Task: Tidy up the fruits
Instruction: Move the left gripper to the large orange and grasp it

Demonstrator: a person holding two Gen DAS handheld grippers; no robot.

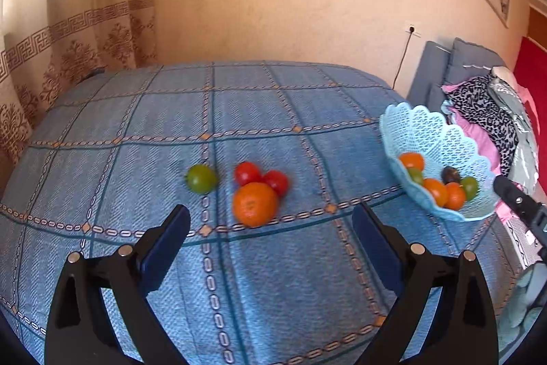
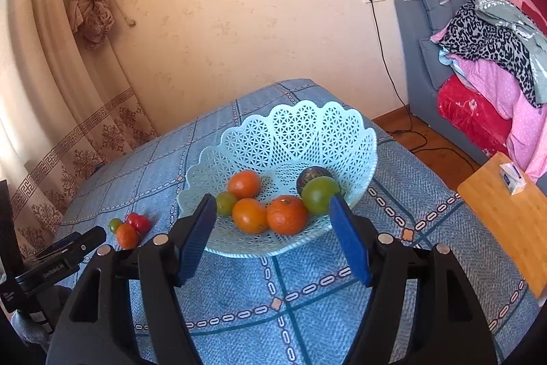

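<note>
both grippers' fingers gape empty, the right gripper [image 2: 273, 221] facing a scalloped lattice plastic basket [image 2: 290, 129] of round glossy fruit.

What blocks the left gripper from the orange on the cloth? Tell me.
Nothing visible. The left gripper is open with the orange just ahead, only bare tablecloth between. Two red tomatoes touch its far side.

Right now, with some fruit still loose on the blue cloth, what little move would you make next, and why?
Probably ease the left gripper forward and down over the big orange mandarin. Its jaws stand open and empty, and the mandarin lies just ahead between them, nearest of the four loose fruits. The pale blue lattice plastic basket already holds six fruits, and the right gripper hangs open and empty over them.
</note>
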